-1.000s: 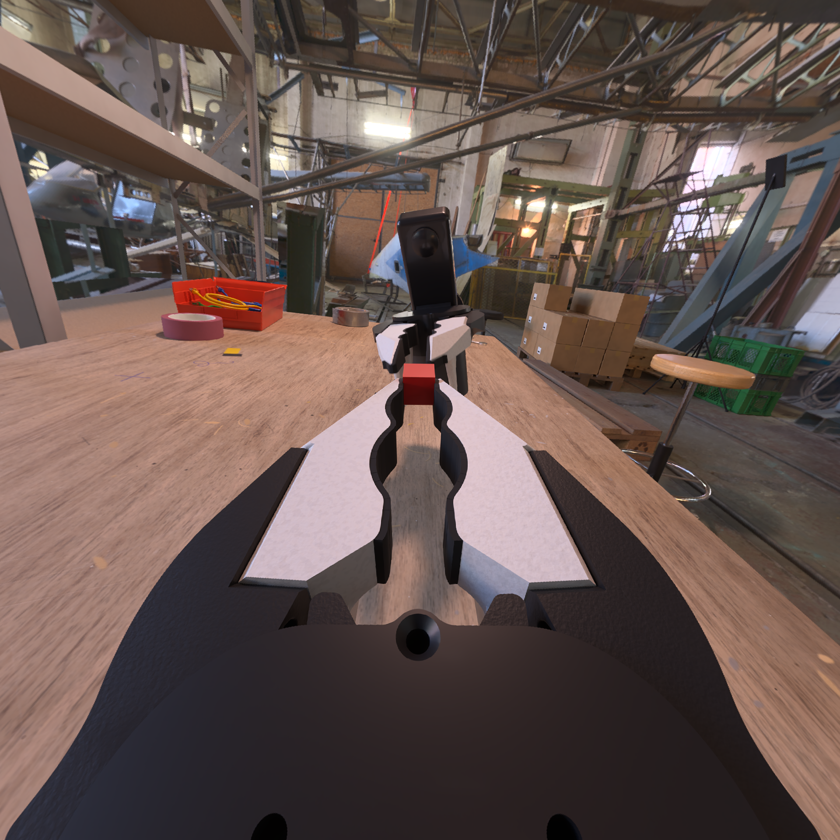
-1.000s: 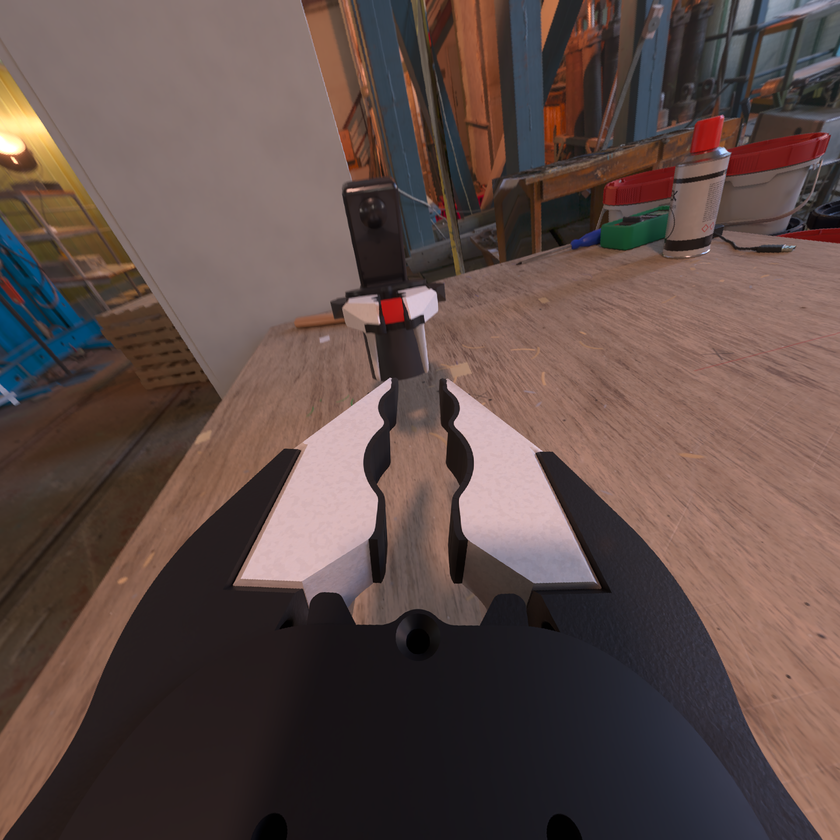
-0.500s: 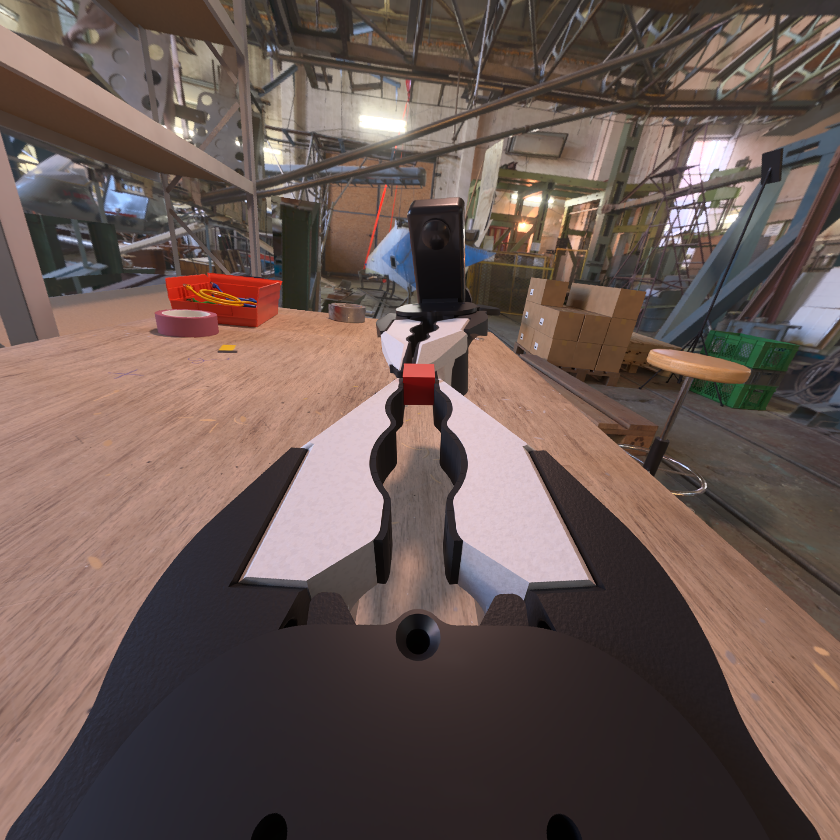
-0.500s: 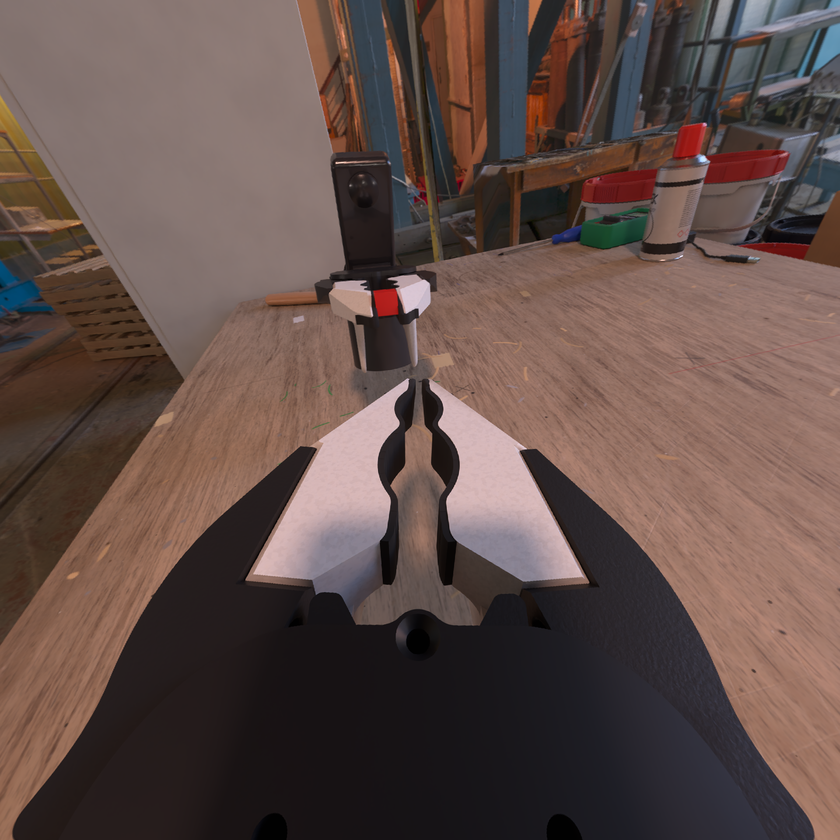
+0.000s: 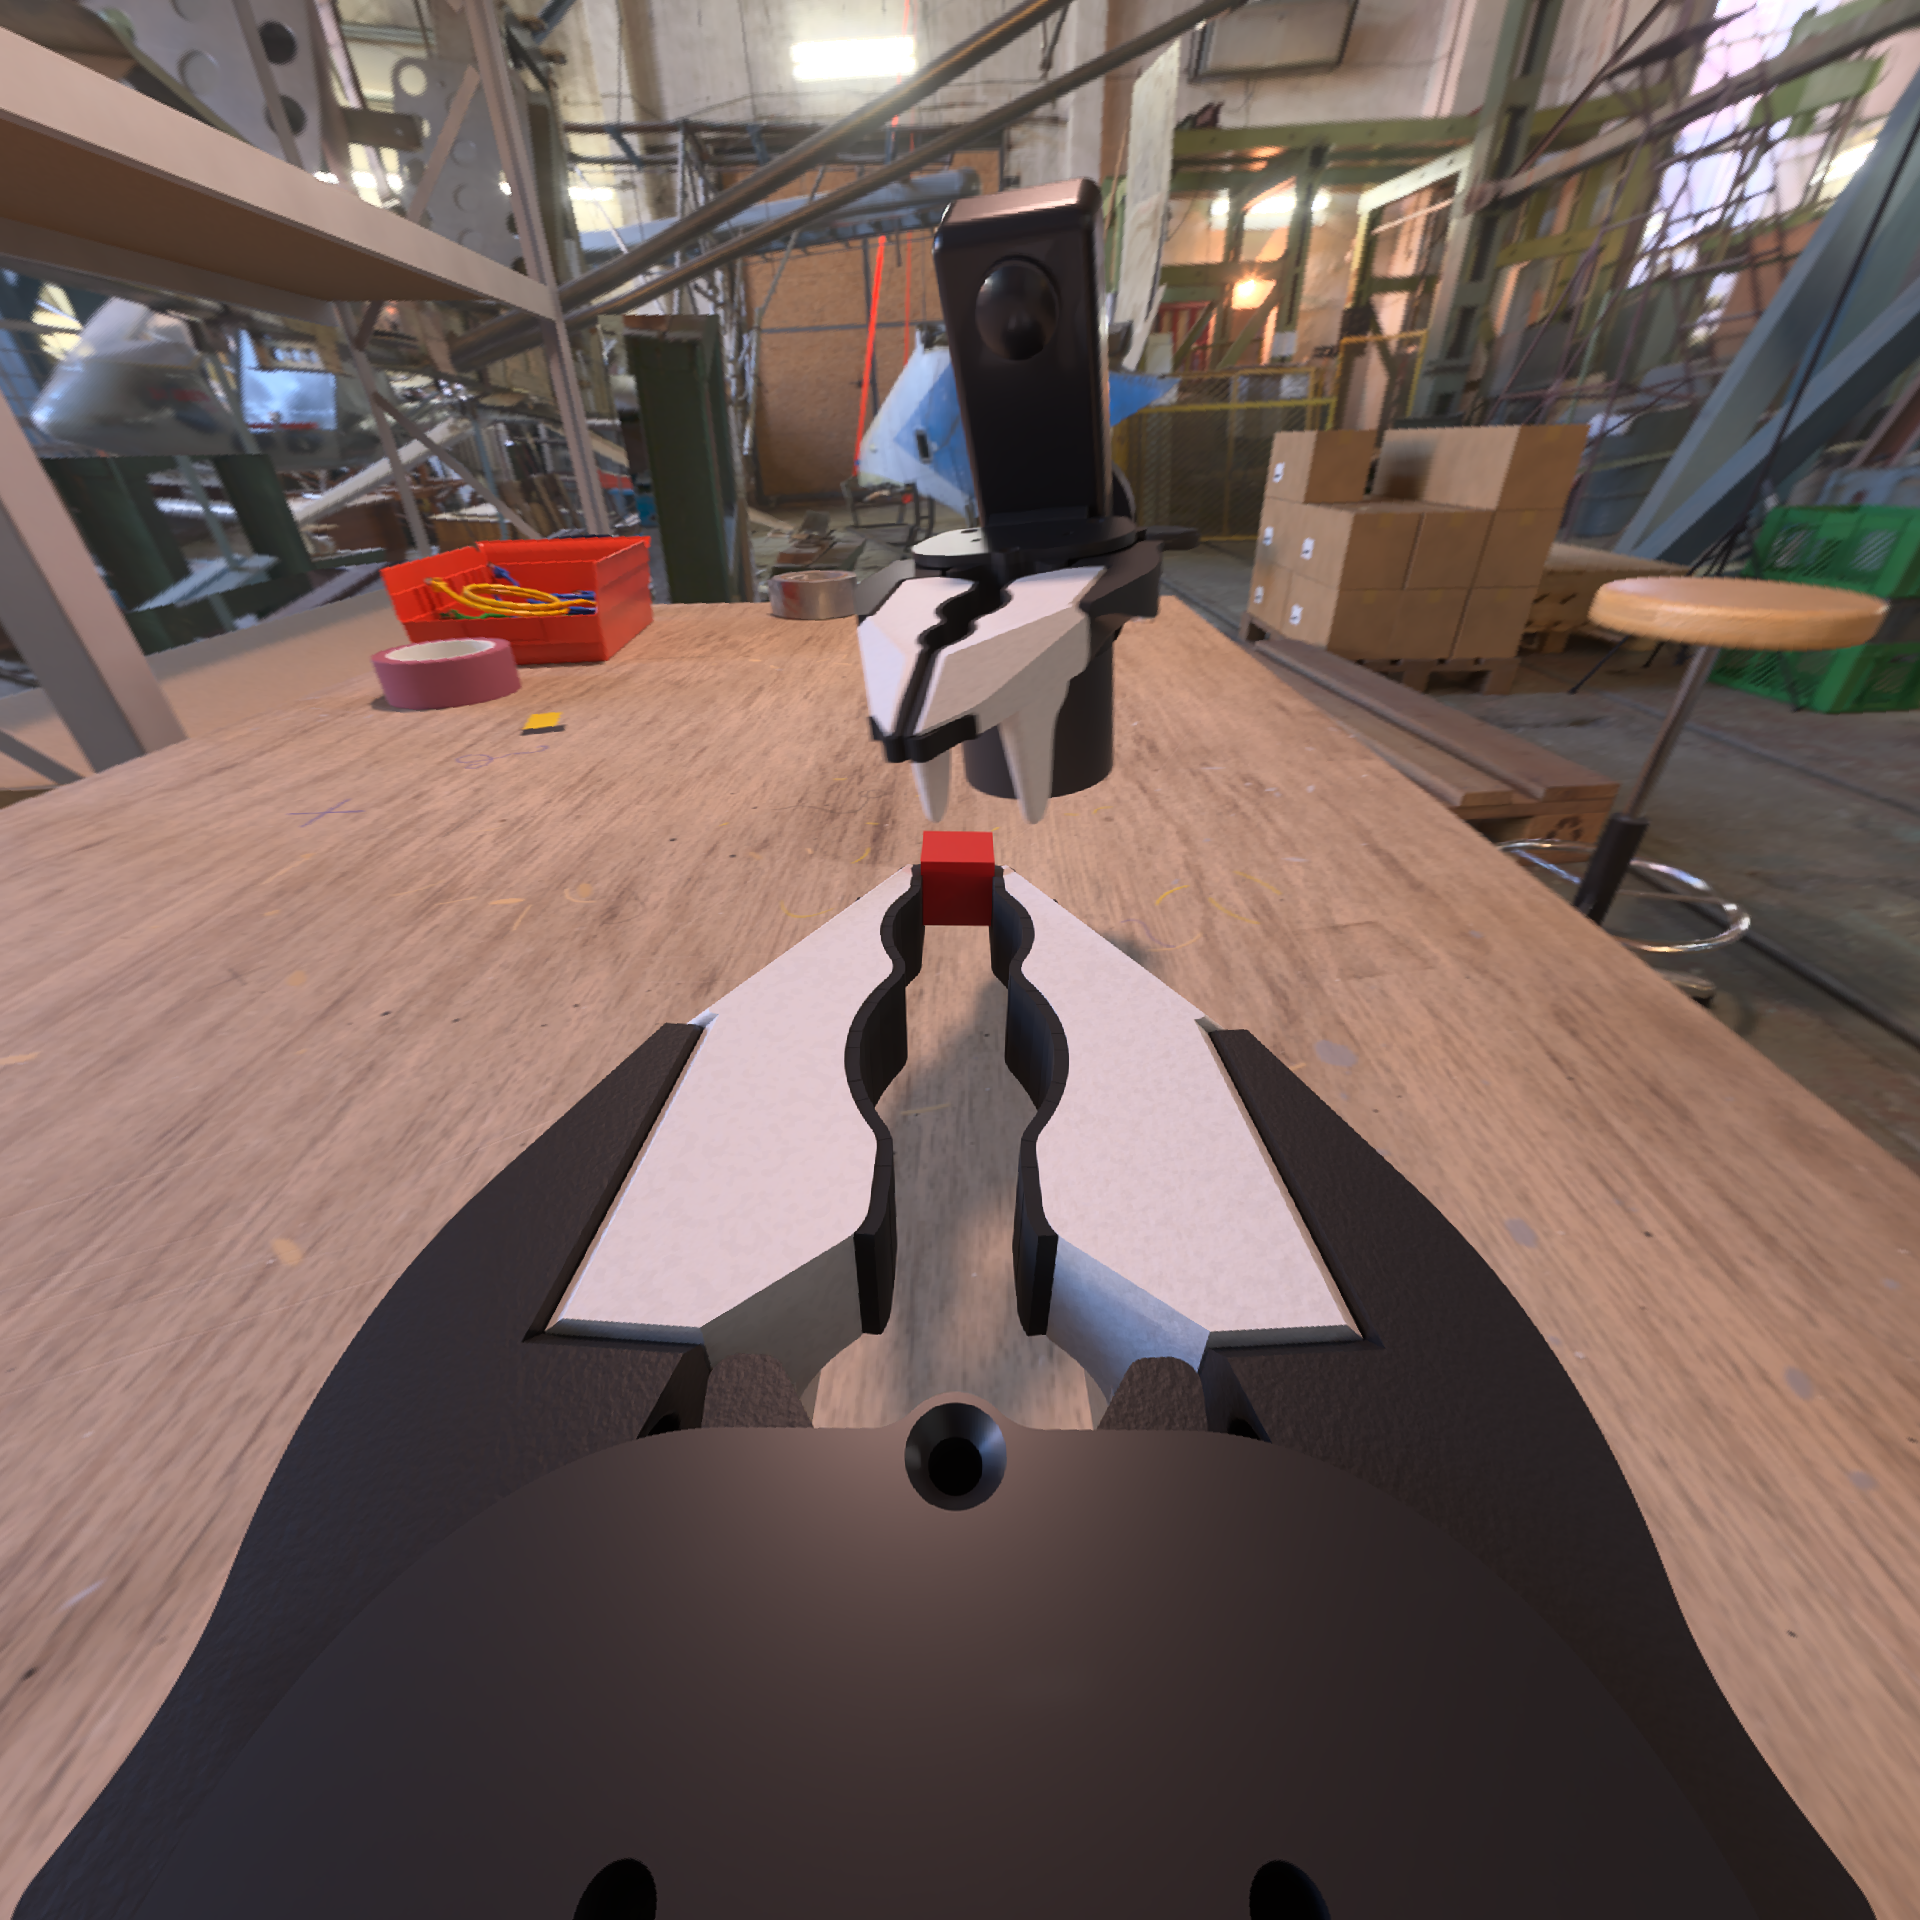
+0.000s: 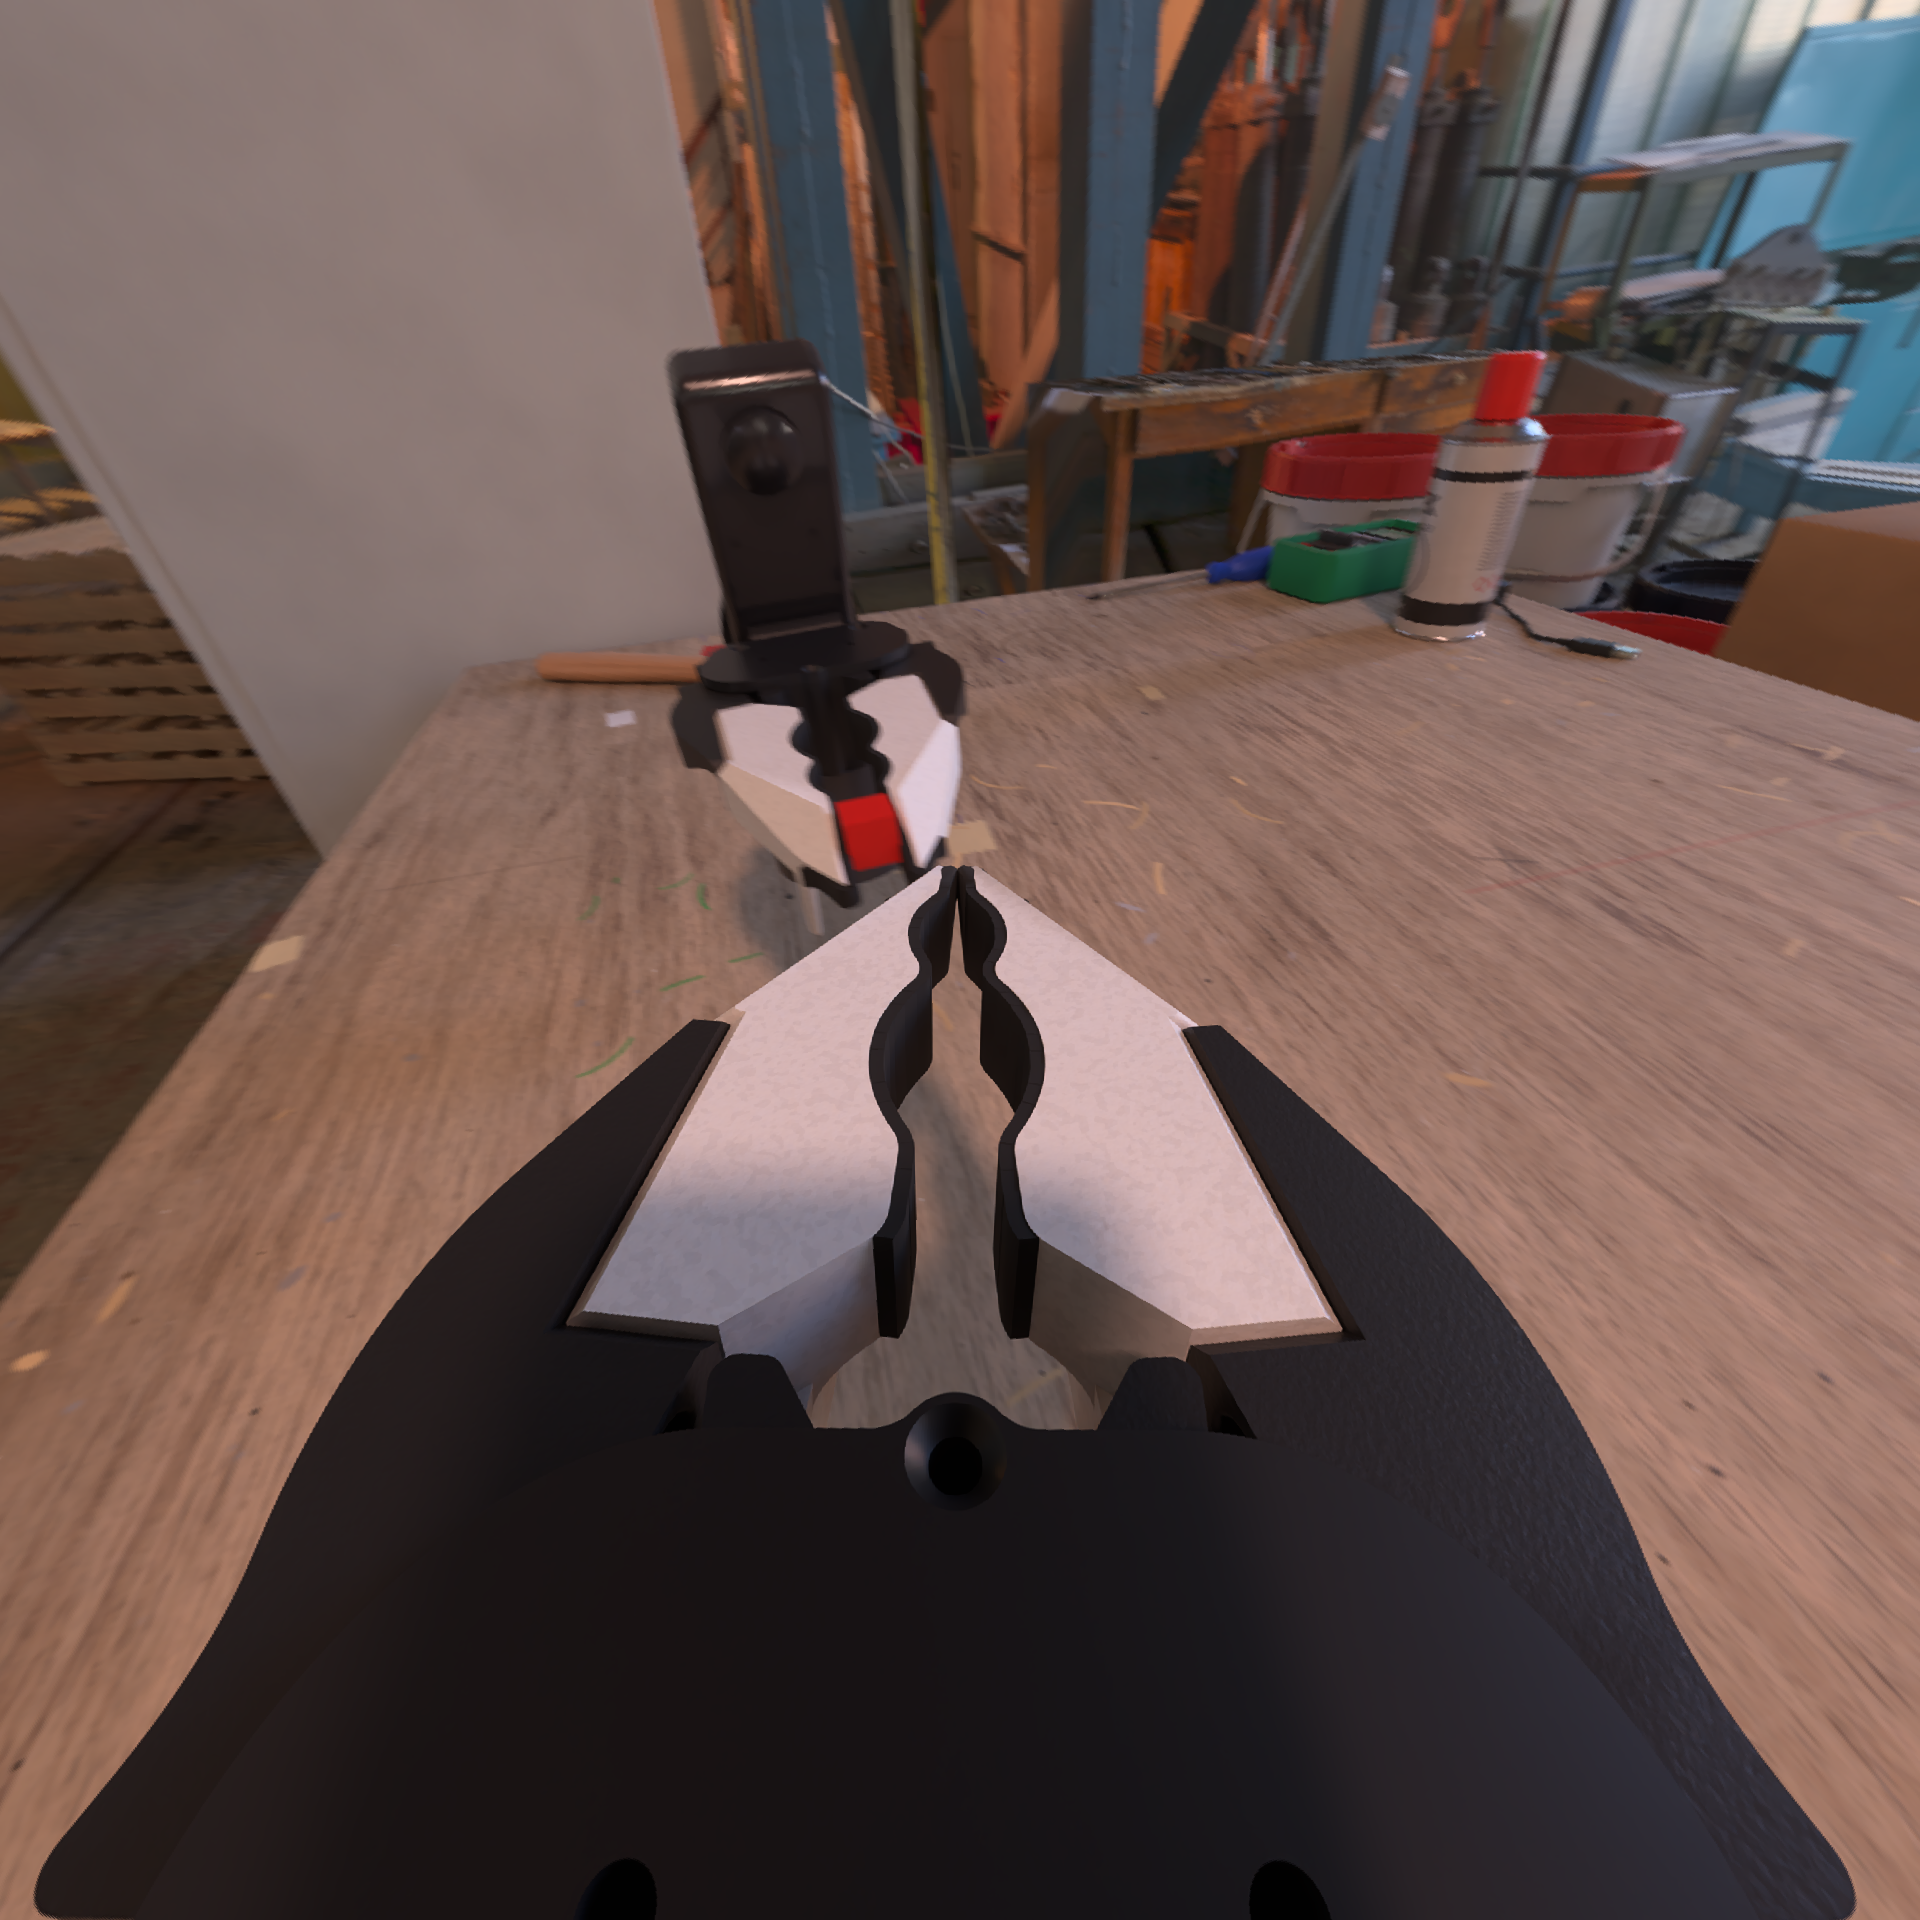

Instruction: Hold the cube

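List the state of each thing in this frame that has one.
red cube: clamped between the left gripper's fingertips, off the table
left gripper: shut on the red cube
right gripper: shut, holding nothing
red bin: open-topped, cables inside
spray can: upright, capped

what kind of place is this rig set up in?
Most likely an industrial workshop or hangar. A worn plywood workbench carries a red parts bin and tape rolls; a spray can and lidded buckets sit at its far side, with steel roof trusses overhead.
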Controlling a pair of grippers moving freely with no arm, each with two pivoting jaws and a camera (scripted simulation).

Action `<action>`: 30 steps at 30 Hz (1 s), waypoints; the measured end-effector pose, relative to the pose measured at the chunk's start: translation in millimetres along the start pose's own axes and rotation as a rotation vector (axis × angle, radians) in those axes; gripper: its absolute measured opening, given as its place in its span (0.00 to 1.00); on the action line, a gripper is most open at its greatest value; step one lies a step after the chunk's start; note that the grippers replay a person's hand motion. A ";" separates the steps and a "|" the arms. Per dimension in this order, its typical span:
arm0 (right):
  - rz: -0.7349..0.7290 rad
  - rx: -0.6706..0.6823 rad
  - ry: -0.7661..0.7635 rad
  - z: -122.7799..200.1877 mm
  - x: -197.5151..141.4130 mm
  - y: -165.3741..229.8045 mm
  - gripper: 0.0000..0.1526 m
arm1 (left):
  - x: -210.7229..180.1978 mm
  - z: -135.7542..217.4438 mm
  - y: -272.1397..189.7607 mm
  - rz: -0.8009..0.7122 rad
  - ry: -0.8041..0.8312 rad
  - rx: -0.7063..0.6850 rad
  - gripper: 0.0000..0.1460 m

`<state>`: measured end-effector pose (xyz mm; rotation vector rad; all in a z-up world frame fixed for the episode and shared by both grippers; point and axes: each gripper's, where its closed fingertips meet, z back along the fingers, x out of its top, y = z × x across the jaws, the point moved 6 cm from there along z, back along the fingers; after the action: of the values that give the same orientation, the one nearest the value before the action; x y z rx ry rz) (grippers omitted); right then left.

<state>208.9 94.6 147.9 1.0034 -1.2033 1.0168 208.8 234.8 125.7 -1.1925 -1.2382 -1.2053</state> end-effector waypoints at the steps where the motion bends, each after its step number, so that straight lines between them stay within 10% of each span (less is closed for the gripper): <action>1: 0.006 -0.025 0.009 0.8 -1.0 -2.9 0.00 | 0.4 0.0 -0.8 0.013 -0.007 -0.013 0.08; 14: 0.154 -0.004 0.148 -8.7 -14.8 8.7 0.00 | 6.9 10.2 17.5 -0.057 0.024 0.190 0.08; 25: 0.342 -0.300 0.188 -8.4 -13.0 -5.5 0.00 | 1.2 4.1 13.1 0.159 -0.030 0.005 0.08; 30: 0.322 -0.208 0.068 -10.0 0.3 12.4 0.00 | -3.4 -1.7 9.5 0.093 0.008 0.031 0.08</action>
<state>199.3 107.3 148.0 0.6195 -1.4108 1.1371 218.3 233.2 122.4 -1.2087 -1.1785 -1.1177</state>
